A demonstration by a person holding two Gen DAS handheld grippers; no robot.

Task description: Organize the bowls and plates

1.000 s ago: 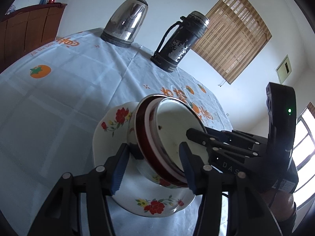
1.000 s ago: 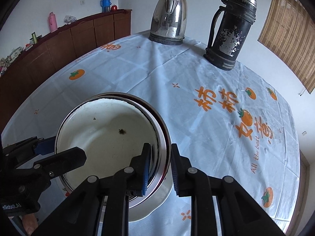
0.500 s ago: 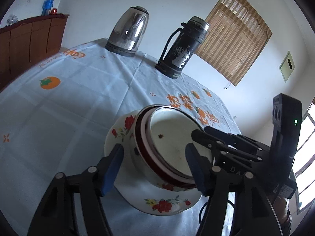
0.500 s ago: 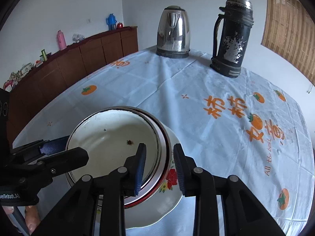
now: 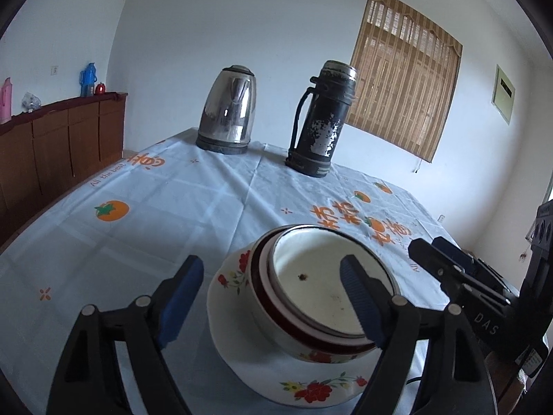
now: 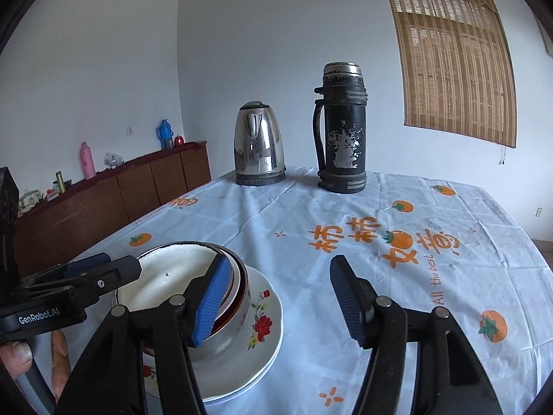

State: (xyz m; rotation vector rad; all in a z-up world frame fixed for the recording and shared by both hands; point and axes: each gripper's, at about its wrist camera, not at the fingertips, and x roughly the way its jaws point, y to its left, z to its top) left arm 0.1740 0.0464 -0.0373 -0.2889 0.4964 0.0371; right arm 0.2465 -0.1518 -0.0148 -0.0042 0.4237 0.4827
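Printed on the tablecloth [image 6: 311, 214], "All the best" is read; "GenRobot.AI" is marked on the left gripper [image 5: 273, 297], "DAS", perhaps cut off, on the right gripper [image 6: 276, 297]. Nested bowls [image 5: 311, 297] are seated upright, mouths upward, on the floral plate [image 6: 266, 321]. Both jaws, just opened, are parted, gripping nothing.

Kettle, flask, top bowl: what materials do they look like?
Kettle: polished steel by its mirror reflections, on a dark base, probably plastic.
Flask: metal under black paint, judging by the silvery patches where the coat has flaked.
Top bowl: likely enamelled metal, glossy white with a thin dark rim and a small dark chip or speck; ceramic can't be ruled out.
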